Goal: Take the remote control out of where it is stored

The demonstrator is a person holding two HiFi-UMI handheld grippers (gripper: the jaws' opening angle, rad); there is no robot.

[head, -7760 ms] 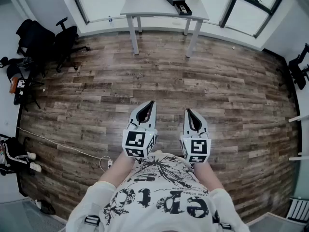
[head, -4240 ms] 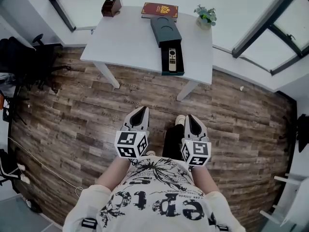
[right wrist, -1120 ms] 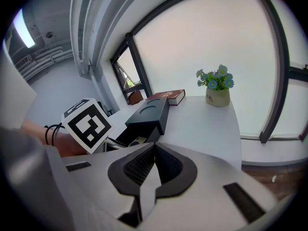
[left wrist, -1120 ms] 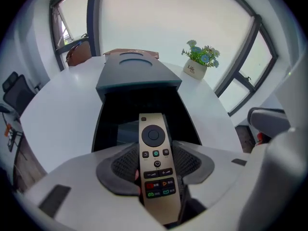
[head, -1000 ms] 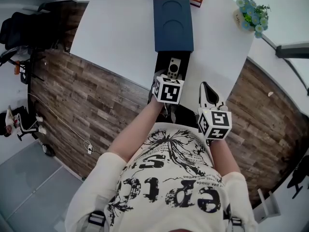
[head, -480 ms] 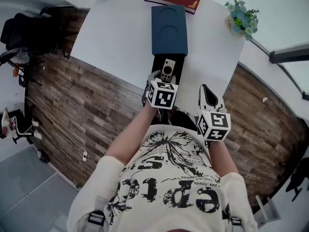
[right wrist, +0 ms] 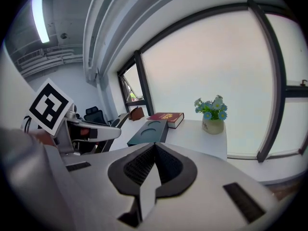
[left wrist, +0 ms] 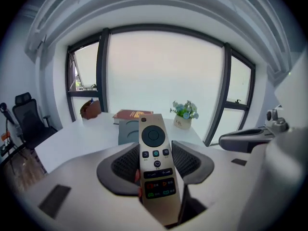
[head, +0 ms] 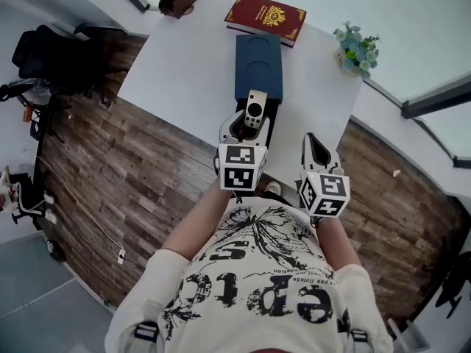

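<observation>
Gripping the remote control [left wrist: 155, 174] between its jaws is the left gripper [left wrist: 155, 153].

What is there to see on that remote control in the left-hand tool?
The remote control is a slim, flat, pale gold bar with a matte, metal-like face. Near its top sits a dark round pad; below come small dark buttons, a long dark key, then red and green keys. It tilts top end away from the person, its lower half clamped between the left gripper's jaws. It is above the open end of the dark blue case, apparently touching nothing else.
</observation>
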